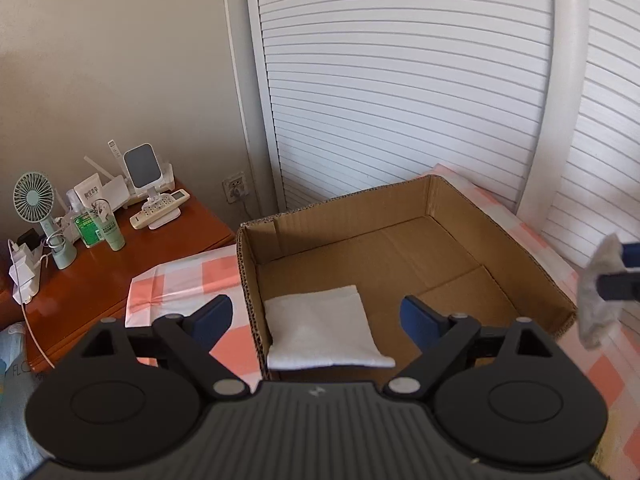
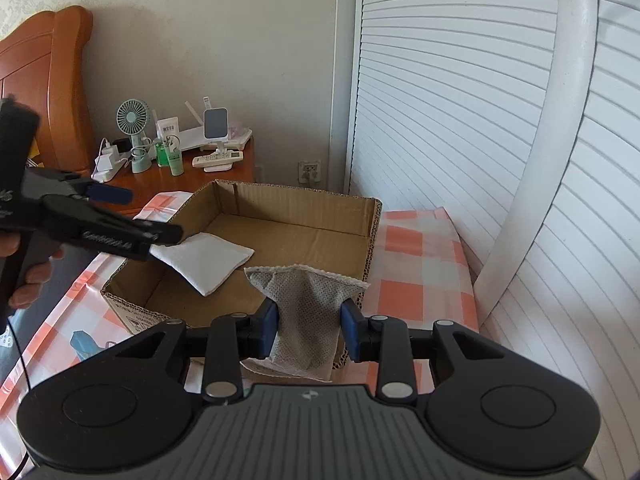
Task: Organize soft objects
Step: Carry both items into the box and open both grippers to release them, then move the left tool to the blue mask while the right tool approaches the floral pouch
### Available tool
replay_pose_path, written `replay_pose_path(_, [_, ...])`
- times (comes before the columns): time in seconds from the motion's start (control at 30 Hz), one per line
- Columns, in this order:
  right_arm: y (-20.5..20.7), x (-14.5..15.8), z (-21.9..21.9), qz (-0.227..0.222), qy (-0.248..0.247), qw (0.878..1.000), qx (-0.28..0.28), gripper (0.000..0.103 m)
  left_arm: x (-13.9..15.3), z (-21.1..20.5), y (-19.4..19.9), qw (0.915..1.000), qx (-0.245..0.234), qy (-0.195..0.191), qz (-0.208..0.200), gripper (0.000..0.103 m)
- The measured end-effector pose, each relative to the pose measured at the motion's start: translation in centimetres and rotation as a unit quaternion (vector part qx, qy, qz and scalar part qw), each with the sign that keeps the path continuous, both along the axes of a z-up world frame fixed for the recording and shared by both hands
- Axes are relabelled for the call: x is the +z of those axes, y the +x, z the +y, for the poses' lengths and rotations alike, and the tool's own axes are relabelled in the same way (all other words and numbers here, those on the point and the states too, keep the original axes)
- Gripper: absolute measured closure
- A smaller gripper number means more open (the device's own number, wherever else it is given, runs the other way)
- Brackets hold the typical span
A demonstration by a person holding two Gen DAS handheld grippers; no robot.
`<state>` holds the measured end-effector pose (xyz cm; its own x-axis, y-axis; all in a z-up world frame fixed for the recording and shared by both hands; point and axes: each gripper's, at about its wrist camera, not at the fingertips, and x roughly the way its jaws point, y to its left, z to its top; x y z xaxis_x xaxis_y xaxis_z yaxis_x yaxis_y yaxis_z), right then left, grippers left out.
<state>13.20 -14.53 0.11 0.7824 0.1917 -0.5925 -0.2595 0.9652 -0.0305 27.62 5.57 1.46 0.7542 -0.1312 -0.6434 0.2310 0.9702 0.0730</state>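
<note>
A wooden nightstand (image 1: 120, 256) holds a mint desk fan (image 1: 34, 196) and a remote (image 1: 160, 208). White louvered doors (image 1: 400, 80) stand behind.

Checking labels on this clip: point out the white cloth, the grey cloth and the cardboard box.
white cloth (image 1: 320, 328): left wrist view, middle of the folded top face.
grey cloth (image 2: 306, 312): right wrist view, pinched middle.
cardboard box (image 2: 304, 204): right wrist view, inner far wall.

Your left gripper (image 1: 316, 316) sits low in frame with fingers spread wide; your right gripper (image 2: 308, 326), bottom centre, is clamped on something.
</note>
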Motion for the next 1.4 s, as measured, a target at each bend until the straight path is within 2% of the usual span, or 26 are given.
replay_pose_path(0.1, [1.5,0.2,0.7,0.004,-0.008,1.000,0.005,0.065,0.9,0.9,-2.9,0.9999,-0.013,-0.002,-0.001,0.006])
replay_pose_path(0.23, [4.4,0.8,1.9,0.007,-0.015,1.000,0.011,0.065,1.5,2.3,-7.5,0.9994,-0.032,0.001,-0.011,0.004])
replay_pose_path(0.43, [10.4,1.2,4.0,0.009,-0.032,0.999,0.005,0.063,0.8,4.5,-12.6,0.9996,0.007,0.016,-0.024,0.003])
replay_pose_path(0.5, [12.3,0.9,4.6,0.018,-0.035,0.999,0.002,0.045,0.4,5.1,-13.6,0.9996,0.013,0.015,-0.020,0.003])
replay_pose_path(0.53, [12.8,0.8,4.9,0.019,-0.040,0.999,-0.003,0.027,0.1,5.4,-14.0,0.9995,0.020,0.014,-0.018,0.003])
replay_pose_path(0.57, [13.3,0.7,5.1,0.017,-0.042,0.999,-0.008,0.013,-0.2,5.7,-14.4,0.9995,0.026,0.011,-0.017,0.003])
replay_pose_path(0.6, [13.3,0.6,5.1,0.015,-0.039,0.999,-0.009,0.010,-0.6,5.9,-14.6,0.9994,0.031,0.007,-0.012,0.003])
replay_pose_path(0.63, [13.1,0.5,5.0,0.016,-0.033,0.999,-0.008,0.006,-0.9,6.2,-14.8,0.9994,0.036,0.002,-0.004,0.003])
replay_pose_path(0.77, [11.2,0.7,4.8,0.016,-0.021,1.000,-0.005,0.000,-1.7,6.9,-15.7,0.9988,0.047,-0.014,0.004,0.003])
replay_pose_path(1.03, [4.9,0.1,3.8,0.023,-0.020,0.999,0.009,0.000,-2.2,6.7,-17.7,0.9976,0.060,-0.032,0.010,0.003])
replay_pose_path(1.4, [-3.0,-4.7,1.3,0.056,-0.001,0.998,-0.007,0.000,-2.7,4.7,-20.2,0.9986,0.051,-0.016,0.008,0.003])
